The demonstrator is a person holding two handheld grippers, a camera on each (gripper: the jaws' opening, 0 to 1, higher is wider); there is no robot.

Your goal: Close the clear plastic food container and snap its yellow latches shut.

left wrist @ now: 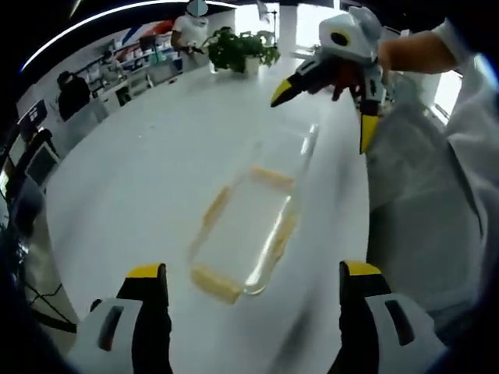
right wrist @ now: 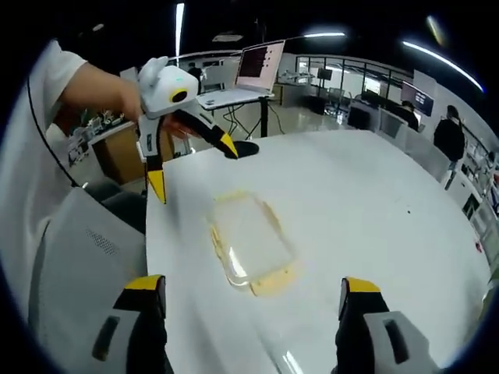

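While both grippers (left wrist: 254, 288) (right wrist: 253, 300) hover with jaws spread, the clear yellow-latched container (left wrist: 249, 230) lies flat, long axis running away from the left gripper.

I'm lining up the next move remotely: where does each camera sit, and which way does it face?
Left gripper view: rides the left gripper, looking across the table at the container; the right gripper and a hand enter top right.
Right gripper view: rides the right gripper, facing the container; the left gripper enters upper left.
Shared: container, table, each other's gripper, both open.
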